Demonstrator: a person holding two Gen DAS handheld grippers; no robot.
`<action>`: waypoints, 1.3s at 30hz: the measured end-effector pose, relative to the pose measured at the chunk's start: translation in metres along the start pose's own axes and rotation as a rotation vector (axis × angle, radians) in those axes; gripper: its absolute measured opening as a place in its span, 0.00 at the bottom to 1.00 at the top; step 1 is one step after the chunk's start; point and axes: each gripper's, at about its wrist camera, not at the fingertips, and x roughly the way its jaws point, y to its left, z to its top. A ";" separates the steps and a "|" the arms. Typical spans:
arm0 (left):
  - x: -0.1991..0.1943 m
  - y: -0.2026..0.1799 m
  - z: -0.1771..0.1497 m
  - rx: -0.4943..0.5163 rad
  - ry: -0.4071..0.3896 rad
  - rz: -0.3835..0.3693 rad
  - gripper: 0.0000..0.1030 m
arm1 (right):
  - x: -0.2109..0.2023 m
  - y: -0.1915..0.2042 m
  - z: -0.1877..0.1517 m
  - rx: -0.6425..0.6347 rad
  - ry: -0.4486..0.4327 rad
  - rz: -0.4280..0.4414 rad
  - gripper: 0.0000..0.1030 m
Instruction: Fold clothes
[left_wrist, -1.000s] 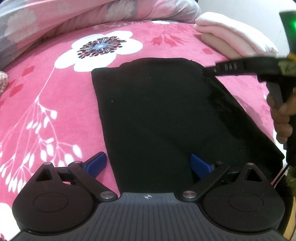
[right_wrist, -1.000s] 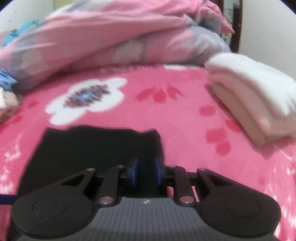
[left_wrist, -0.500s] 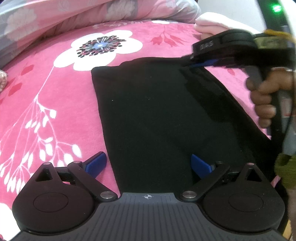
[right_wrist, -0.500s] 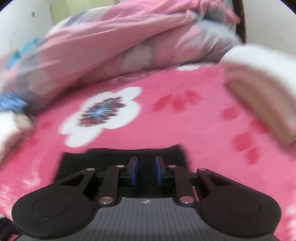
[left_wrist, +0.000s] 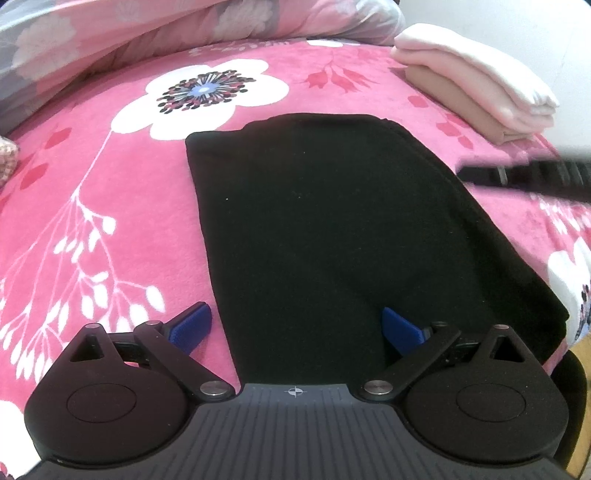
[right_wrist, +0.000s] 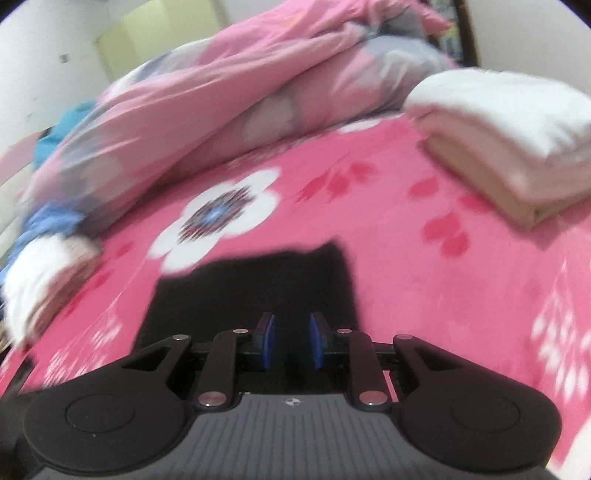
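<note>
A black garment (left_wrist: 332, 229) lies folded flat on the pink flowered blanket (left_wrist: 92, 206). My left gripper (left_wrist: 295, 326) is wide open and empty, its blue pads astride the garment's near left edge. My right gripper (right_wrist: 289, 341) is partly open with nothing between its pads, held above the garment (right_wrist: 255, 291) near its right side. It shows as a blurred black bar in the left wrist view (left_wrist: 524, 175), off the garment's right edge.
A stack of folded pale pink and tan clothes (left_wrist: 480, 85) sits at the far right of the bed. A rumpled pink and grey duvet (right_wrist: 229, 99) lies along the back. Loose white and blue clothes (right_wrist: 44, 258) lie at the left.
My right gripper has let go of the garment's far right corner, opened a little and pulled back to the right. The garment lies still. My left gripper has not moved.
</note>
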 end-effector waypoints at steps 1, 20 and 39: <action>0.000 -0.001 0.000 0.002 -0.001 0.005 0.98 | -0.003 0.002 -0.009 -0.012 0.016 0.019 0.22; -0.007 -0.011 -0.003 0.020 -0.012 0.074 0.99 | -0.056 0.006 -0.087 -0.092 -0.051 -0.154 0.28; -0.006 -0.013 -0.006 0.022 -0.019 0.102 1.00 | -0.053 0.014 -0.109 -0.069 -0.076 -0.104 0.29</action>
